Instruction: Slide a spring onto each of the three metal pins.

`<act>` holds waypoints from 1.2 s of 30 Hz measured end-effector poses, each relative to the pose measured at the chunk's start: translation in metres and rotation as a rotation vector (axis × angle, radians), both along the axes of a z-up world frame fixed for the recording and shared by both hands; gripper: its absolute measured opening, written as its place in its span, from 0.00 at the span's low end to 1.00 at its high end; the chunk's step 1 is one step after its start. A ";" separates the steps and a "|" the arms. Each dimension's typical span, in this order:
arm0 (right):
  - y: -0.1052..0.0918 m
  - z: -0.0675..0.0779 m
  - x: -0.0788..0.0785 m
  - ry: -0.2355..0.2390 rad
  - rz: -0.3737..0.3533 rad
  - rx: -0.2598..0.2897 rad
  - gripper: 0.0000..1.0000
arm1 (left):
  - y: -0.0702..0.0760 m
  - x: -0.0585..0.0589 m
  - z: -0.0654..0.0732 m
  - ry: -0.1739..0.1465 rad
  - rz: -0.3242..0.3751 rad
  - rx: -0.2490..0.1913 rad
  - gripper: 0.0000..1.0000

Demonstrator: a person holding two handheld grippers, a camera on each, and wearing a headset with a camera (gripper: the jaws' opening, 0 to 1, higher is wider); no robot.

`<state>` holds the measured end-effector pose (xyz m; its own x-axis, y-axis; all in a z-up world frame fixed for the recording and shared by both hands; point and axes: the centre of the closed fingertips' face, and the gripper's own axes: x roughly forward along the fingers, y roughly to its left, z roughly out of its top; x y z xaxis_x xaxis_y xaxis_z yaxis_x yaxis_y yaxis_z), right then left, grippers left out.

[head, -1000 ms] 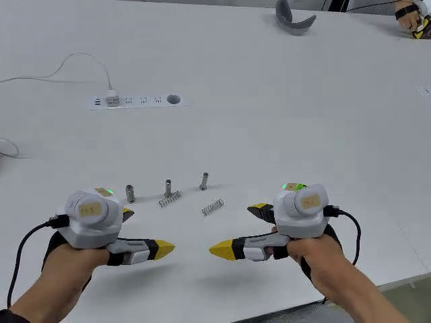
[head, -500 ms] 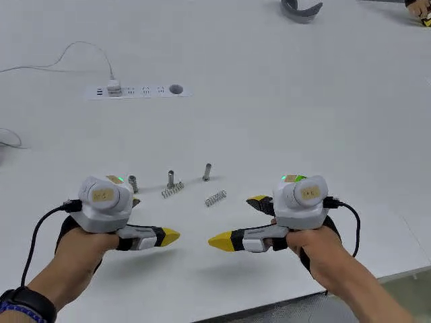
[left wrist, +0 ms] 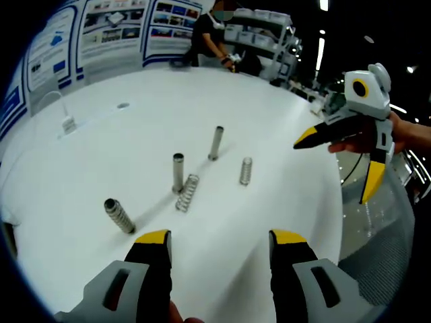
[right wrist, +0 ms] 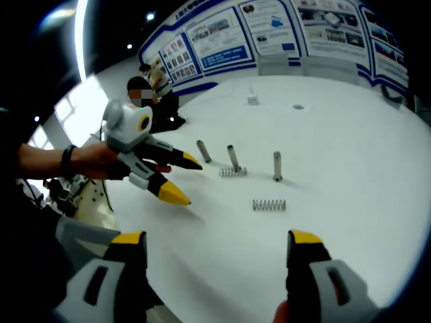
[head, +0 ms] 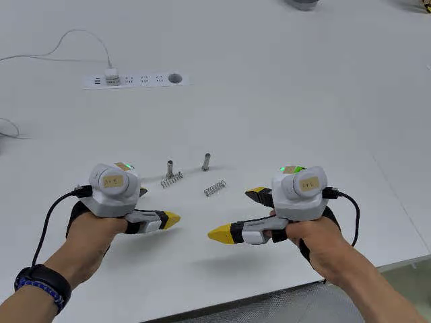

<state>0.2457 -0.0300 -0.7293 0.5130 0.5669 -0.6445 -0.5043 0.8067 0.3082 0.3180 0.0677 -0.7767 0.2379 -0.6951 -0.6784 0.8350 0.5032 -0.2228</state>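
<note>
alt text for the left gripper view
Three metal pins stand on a white table: the nearest carries a spring, two loose springs lie by the bare ones. Open left tongs rise from below; open right tongs enter at right.

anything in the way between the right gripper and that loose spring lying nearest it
Nothing visible. The loose spring lies on bare table ahead of the open right gripper, and the nearest pin stands beyond it.
</note>
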 end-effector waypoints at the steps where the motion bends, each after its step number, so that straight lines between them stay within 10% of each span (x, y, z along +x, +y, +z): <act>1: -0.001 0.000 0.000 0.001 -0.002 0.001 0.87 | -0.001 0.002 -0.001 -0.003 0.004 0.001 0.57; 36: -0.008 -0.006 -0.003 0.026 -0.048 0.039 0.86 | -0.025 0.040 -0.014 -0.049 0.108 0.015 0.25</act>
